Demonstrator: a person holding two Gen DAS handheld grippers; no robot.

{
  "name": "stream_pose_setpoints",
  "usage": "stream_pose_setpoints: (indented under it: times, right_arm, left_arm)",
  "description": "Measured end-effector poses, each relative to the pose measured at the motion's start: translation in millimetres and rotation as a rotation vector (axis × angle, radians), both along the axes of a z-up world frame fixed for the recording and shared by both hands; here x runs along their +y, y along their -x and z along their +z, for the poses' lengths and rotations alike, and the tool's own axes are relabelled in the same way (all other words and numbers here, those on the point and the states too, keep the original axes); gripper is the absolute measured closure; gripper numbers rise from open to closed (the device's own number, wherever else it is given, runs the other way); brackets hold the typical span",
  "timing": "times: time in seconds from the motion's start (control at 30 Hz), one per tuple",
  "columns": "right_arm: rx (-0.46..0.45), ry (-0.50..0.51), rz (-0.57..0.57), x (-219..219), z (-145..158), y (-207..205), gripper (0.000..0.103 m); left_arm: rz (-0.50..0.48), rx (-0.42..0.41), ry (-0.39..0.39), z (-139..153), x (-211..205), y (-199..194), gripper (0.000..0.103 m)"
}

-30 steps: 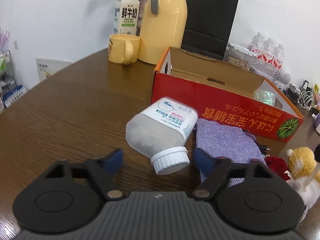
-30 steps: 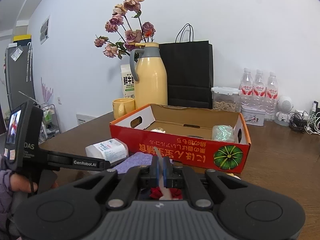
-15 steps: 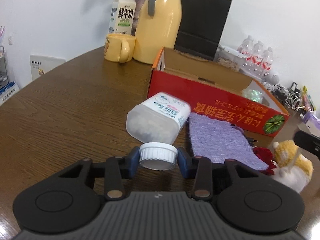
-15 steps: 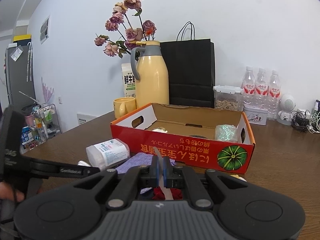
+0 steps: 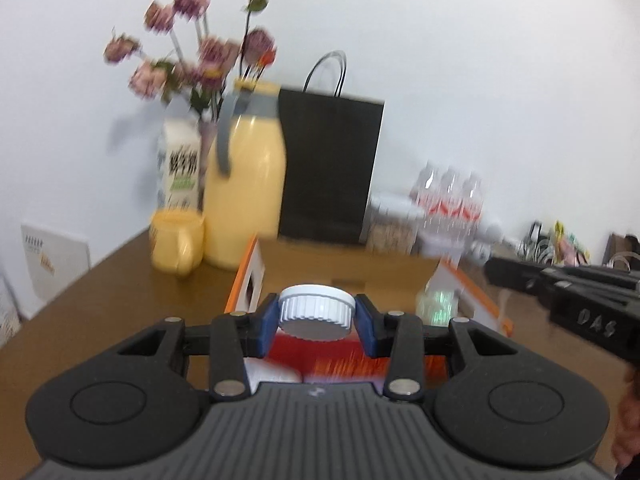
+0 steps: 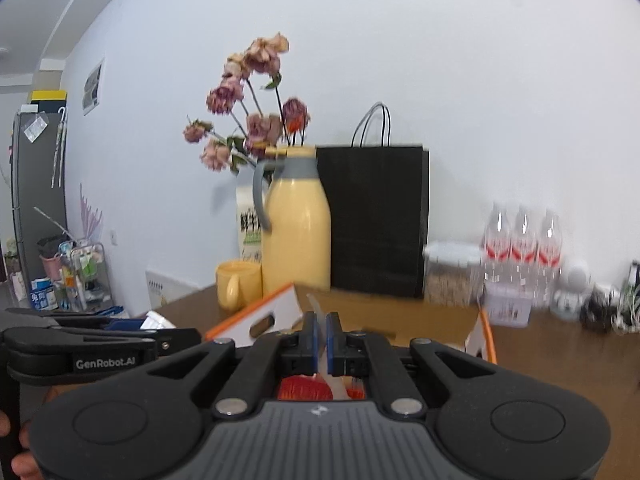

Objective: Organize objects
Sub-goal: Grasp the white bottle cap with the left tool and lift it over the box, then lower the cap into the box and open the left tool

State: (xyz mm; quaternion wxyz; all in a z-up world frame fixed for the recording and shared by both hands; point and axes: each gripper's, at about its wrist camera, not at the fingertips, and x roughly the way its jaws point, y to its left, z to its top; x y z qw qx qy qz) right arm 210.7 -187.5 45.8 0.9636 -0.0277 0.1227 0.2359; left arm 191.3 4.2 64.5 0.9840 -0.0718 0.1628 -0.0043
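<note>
L gripper (image 5: 317, 322) is clamped on the white ribbed cap (image 5: 317, 312) of the pill bottle, blue pads (image 5: 267, 326) pressed to either side of it; only a white bit of the bottle body shows low down w/ the rest hidden behind the gripper, so its tilt can't be told. Cap sits in front of the near red wall of the cardboard box (image 5: 340, 360), at the box's near L corner. View is motion-blurred.

R gripper (image 6: 320, 340) is pinched tight on a thin pale strip (image 6: 316, 308) that sticks up betw the pads; sth red shows below the fingers, too hidden to ID. It hangs at the near wall of the same box (image 6: 256, 316), w/ the L tool's black handle off to its L.

At the table's (image 5: 120, 288) far edge: yellow mug (image 5: 176, 242), yellow thermos jug (image 5: 246, 188), milk carton (image 5: 179, 164), dried flowers (image 5: 200, 60), black paper bag (image 5: 330, 168), then water bottles (image 5: 450, 196) toward the far R corner.
</note>
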Motion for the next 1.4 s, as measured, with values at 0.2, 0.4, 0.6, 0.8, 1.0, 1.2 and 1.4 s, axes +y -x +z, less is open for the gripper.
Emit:
stream_pose_setpoints:
  times: [0.2,0.4,0.6,0.8,1.0,1.2,1.4]
  right_arm:
    - [-0.022,-0.008,-0.024,9,20,-46,0.1]
    - [0.007,-0.005,-0.053,19,14,-96,0.1]
    - [0.096,-0.012,-0.096,17,-15,-139,0.1]
    - [0.178,0.024,-0.114,16,-43,-165,0.1]
    - [0.213,0.041,-0.12,17,-50,-168,0.099]
    - [0.255,0.076,-0.155,19,-55,-168,0.086]
    - [0.288,0.086,-0.209,14,-58,-171,0.0]
  left_arm:
    - [0.014,-0.054,0.011,21,-9,-42,0.062]
    - [0.062,-0.029,0.035,14,-9,-91,0.062]
    - [0.08,0.053,0.037,-12,-10,-138,0.062]
    - [0.085,0.154,0.021,-40,-5,-160,0.062]
    - [0.085,0.179,0.004,-49,-6,-163,0.062]
    - [0.118,0.167,-0.009,-46,-5,-160,0.046]
    - [0.176,0.118,-0.018,-40,-6,-156,0.0]
